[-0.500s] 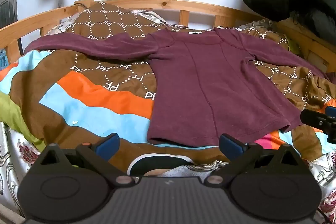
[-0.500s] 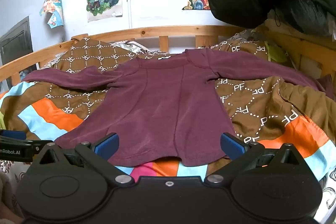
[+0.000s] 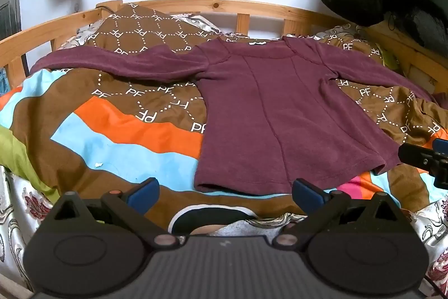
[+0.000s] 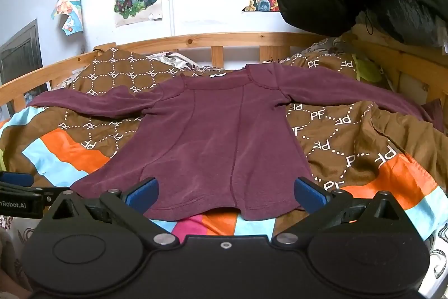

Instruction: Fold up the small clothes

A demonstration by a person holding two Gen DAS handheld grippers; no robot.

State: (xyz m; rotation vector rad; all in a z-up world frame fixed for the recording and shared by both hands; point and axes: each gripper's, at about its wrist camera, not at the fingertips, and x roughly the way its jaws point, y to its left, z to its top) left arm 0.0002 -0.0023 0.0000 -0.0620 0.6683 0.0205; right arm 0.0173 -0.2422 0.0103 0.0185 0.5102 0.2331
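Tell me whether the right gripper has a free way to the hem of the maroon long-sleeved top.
Probably yes: the right gripper is open just short of the maroon long-sleeved top, and nothing lies on its hem.

The brown quilt (image 3: 156, 91) on the bed carries white "PF" letters over and over — set in a dotted honeycomb pattern, some upside down or mirrored. At nine o'clock in the right wrist view, the left gripper (image 4: 16, 205) bears white lettering cut by the frame edge — "nRobot.AI".
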